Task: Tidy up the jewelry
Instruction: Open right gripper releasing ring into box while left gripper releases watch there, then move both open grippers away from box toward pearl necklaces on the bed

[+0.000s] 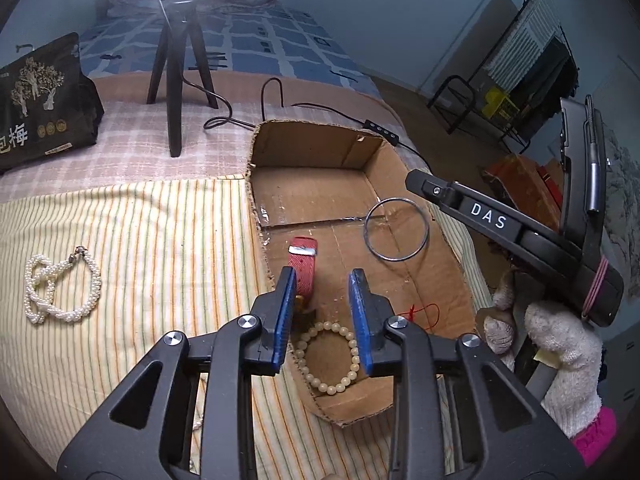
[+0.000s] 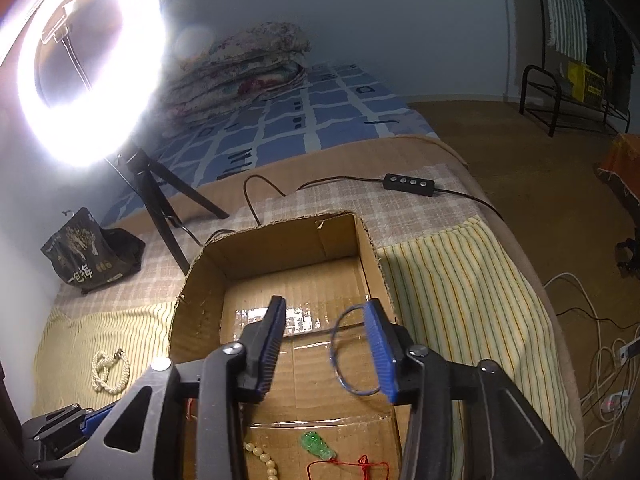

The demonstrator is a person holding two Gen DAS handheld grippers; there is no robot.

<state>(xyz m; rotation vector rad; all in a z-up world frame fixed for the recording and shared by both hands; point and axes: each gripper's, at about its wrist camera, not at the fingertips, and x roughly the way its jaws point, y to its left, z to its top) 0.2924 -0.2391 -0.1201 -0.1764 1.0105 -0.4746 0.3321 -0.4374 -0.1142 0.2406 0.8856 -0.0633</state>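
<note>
A bed (image 1: 256, 44) with a blue checked cover is filling the background of both views, and a yellow striped cloth (image 1: 152, 240) is lying across its near end under an open cardboard box (image 1: 320, 152). The right wrist view alone is showing the glowing ring light (image 2: 92, 60), a folded quilt (image 2: 244, 64) and a green pendant (image 2: 316, 446) on a red cord (image 2: 360, 466) on the box floor; the left wrist view is showing only the lamp's tripod (image 1: 174, 64), only the cord's end, and, alone, a red strap (image 1: 304, 264) lying inside the box. A dark snack bag (image 1: 44, 104) is standing at the far left in both views. A pearl necklace (image 1: 60, 286) is lying coiled on the striped cloth, well apart from the box. A thin metal bangle (image 1: 396, 229) is resting on the box floor; in the right wrist view it is appearing just beside the right finger pad (image 2: 380, 352), and contact cannot be told. A cream bead bracelet (image 1: 328, 358) is lying inside the box at its near wall. The left gripper (image 1: 324, 320) is hovering over this bracelet with jaws spread wide, grasping nothing. The right gripper (image 2: 328, 348), held by a gloved hand (image 1: 560, 344), is likewise standing released, jaws wide, nothing between them.
</note>
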